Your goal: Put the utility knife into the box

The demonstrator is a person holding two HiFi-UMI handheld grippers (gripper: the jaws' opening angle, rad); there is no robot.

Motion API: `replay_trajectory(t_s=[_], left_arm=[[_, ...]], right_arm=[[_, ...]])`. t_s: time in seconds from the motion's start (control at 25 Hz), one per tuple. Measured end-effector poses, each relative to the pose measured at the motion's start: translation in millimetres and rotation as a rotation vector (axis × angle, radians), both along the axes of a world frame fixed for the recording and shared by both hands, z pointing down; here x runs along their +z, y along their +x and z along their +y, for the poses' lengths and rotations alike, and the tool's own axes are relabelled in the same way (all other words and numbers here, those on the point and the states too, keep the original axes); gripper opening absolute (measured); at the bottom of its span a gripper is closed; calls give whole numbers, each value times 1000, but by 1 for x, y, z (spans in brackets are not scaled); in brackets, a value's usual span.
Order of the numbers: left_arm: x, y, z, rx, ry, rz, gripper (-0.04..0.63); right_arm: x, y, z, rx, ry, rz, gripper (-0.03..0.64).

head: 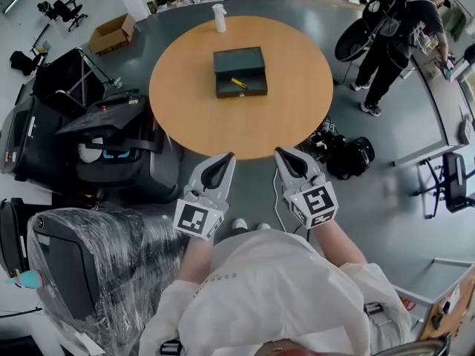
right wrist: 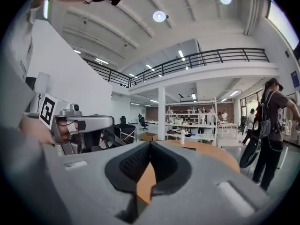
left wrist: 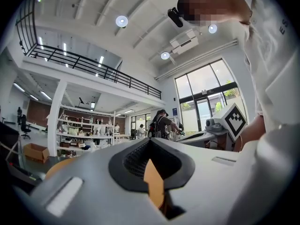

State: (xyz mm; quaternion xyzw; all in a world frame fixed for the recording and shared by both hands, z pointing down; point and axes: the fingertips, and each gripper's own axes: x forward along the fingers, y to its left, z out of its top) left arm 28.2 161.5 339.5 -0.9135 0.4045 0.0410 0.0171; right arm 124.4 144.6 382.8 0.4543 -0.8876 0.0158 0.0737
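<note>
A dark box (head: 240,71) lies open in the middle of the round wooden table (head: 185,95). A small yellow utility knife (head: 238,84) shows on the box's near half; I cannot tell whether it rests inside or on top. My left gripper (head: 229,156) and right gripper (head: 280,152) hang side by side close to my body, just short of the table's near edge. Both are shut with nothing between the jaws. In the left gripper view (left wrist: 150,139) and the right gripper view (right wrist: 150,143) the jaw tips meet, and both cameras look out level across the room.
A white spray bottle (head: 220,18) stands at the table's far edge. Black cases (head: 111,136) and a plastic-wrapped chair (head: 89,273) crowd the left. Dark bags (head: 349,156) lie on the floor at the right. A person with a backpack (head: 401,35) stands at the far right.
</note>
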Motion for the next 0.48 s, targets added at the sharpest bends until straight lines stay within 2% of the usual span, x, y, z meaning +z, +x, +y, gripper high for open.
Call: replay_trajectory(t_s=[0.48], left_arm=[[2,-2,4,7,-6,-4,16]], right_arm=[[-3,-2,3,-1,19,-12,-8]])
